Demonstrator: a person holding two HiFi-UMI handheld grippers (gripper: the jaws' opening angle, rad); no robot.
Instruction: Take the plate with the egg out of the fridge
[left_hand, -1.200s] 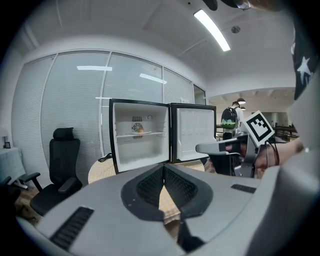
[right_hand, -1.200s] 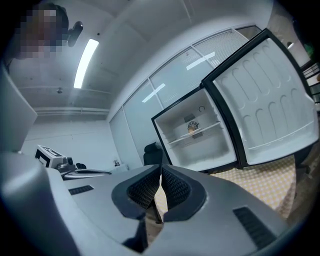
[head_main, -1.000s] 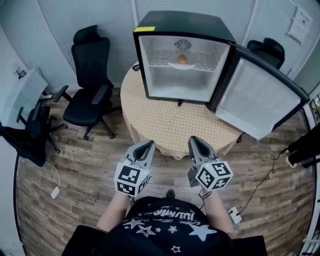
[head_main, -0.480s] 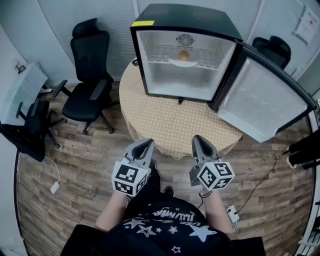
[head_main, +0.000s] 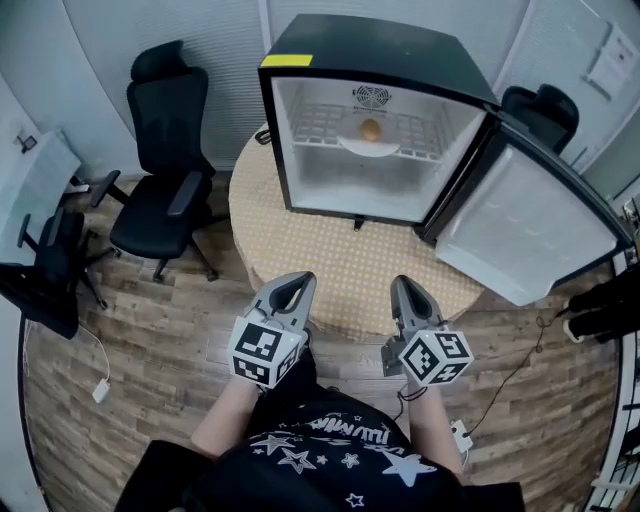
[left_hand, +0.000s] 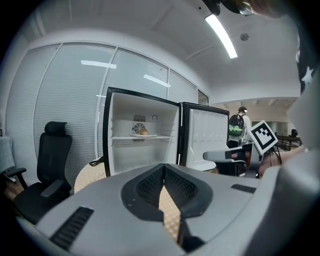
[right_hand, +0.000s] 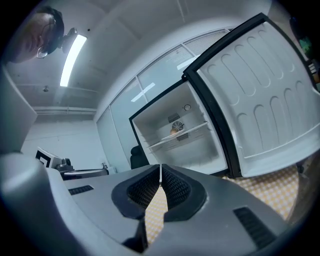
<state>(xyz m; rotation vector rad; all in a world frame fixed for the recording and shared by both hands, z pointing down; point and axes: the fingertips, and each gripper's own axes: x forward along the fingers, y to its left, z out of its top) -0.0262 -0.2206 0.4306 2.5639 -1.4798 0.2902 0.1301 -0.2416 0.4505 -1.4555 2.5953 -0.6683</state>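
A small fridge (head_main: 370, 120) stands at the far side of a round table (head_main: 340, 262). Its door (head_main: 530, 225) is swung wide to the right, so the opening faces the person squarely.

The plate (head_main: 372, 145) lies flat on the wire shelf (head_main: 320, 125) in the upper part of the fridge. It sits midway between the shelf's left and right edges, with its front rim at the shelf's front edge. The egg (head_main: 371, 128) sits on the middle of the plate, in front of the fan (head_main: 371, 96) on the back wall. In the left gripper view it looks slightly wider than tall, but it is too small to tell which way its ends point.

The left gripper (head_main: 298, 282) and the right gripper (head_main: 404, 286) hang over the table's near edge, side by side and apart. Both point towards the fridge and are well short of it. Each gripper's own view shows its jaw tips meeting with nothing between them; only the checked tablecloth shows through the gap behind the tips.

Between the near edge and the fridge's front edge the tablecloth is open. An office chair (head_main: 165, 170) stands just beside the table's left edge. The open door's outer corner reaches past the table's right edge.
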